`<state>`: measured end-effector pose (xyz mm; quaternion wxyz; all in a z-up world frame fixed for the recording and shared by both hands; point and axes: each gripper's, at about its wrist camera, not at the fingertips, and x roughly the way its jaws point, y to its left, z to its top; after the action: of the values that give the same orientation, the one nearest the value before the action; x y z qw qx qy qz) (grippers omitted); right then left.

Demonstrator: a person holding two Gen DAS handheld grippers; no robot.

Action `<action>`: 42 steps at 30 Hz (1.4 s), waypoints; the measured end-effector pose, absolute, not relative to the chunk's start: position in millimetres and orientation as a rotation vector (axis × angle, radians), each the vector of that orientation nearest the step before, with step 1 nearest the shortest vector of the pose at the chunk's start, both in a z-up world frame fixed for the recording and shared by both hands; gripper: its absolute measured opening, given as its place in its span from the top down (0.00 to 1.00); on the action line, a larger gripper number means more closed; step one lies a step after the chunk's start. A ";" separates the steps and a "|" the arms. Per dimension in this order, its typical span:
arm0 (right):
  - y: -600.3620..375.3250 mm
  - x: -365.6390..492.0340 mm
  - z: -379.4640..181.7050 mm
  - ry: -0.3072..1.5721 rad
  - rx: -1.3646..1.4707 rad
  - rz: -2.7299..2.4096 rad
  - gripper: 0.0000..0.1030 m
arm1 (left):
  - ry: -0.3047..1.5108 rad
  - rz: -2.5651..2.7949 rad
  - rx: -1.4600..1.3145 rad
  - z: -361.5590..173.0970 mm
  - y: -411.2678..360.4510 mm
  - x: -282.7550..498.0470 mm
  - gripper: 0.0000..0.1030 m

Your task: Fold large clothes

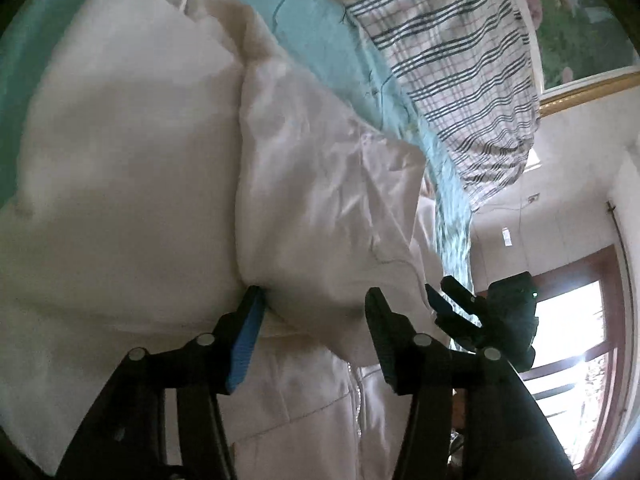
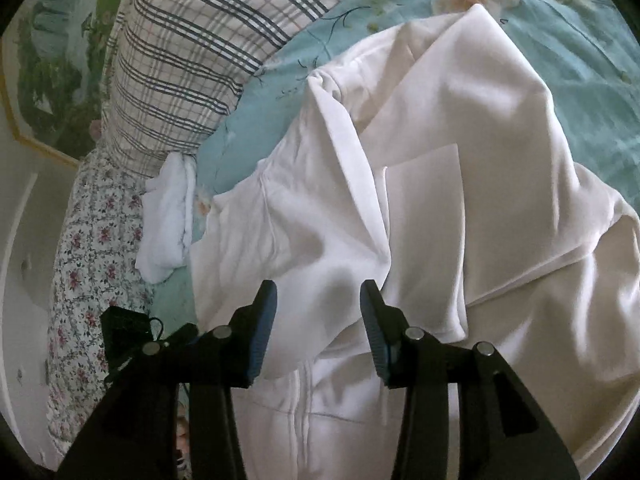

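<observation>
Beyond the left tongs [image 1: 314, 300], past the garment, a checked pillow [image 1: 452, 76] lies on the teal floral bedsheet [image 1: 320, 28], and a framed picture [image 1: 576, 32] hangs on the wall behind it. To their right the right tongs [image 1: 448, 300] show against a bright window [image 1: 568, 340]. From the right wrist view, the same checked pillow [image 2: 192, 68] lies far ahead and to the left of the right tongs [image 2: 318, 294], a small white bundle of cloth [image 2: 168, 220] sits on the bedsheet [image 2: 520, 4] just left of the garment, a flowered cover [image 2: 92, 264] runs along the left edge, and the picture [image 2: 52, 68] shows in the far left corner. A black device with a cord [image 2: 128, 328] sits close by the left finger of these tongs. The jacket [image 2: 420, 184] is white, lies spread on the bed directly ahead of and under both tongs, and is heavily creased, with one flap folded over and a zip seam [image 2: 304, 400] running down below the fingers. In the left view the jacket [image 1: 180, 160] bulges in two soft mounds with a crease between them. Both tongs stand apart, with white cloth lying between the fingers but no pad pressing on it. No writing or label is readable.
</observation>
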<state>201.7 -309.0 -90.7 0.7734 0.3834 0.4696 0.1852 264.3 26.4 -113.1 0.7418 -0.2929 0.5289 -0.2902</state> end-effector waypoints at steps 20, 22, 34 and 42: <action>-290.2 212.0 -87.7 1.013 0.681 0.322 0.90 | 1.016 -0.557 -0.403 -114.1 19.8 256.3 0.95; -284.7 212.8 -92.5 1.029 0.659 0.304 0.80 | 1.019 -0.557 -0.422 -118.8 20.5 254.8 0.95; -302.9 207.6 -79.8 0.954 0.691 0.270 0.98 | 1.023 -0.517 -0.320 -108.6 11.4 252.4 0.87; -288.6 194.4 -61.5 0.983 0.544 0.159 0.71 | 0.966 -0.507 -0.275 -78.4 27.3 221.4 0.68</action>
<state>194.4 -288.6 -61.5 0.8432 0.2578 0.4656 0.0755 221.4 27.3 -78.4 0.8458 -0.1305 0.4581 -0.2404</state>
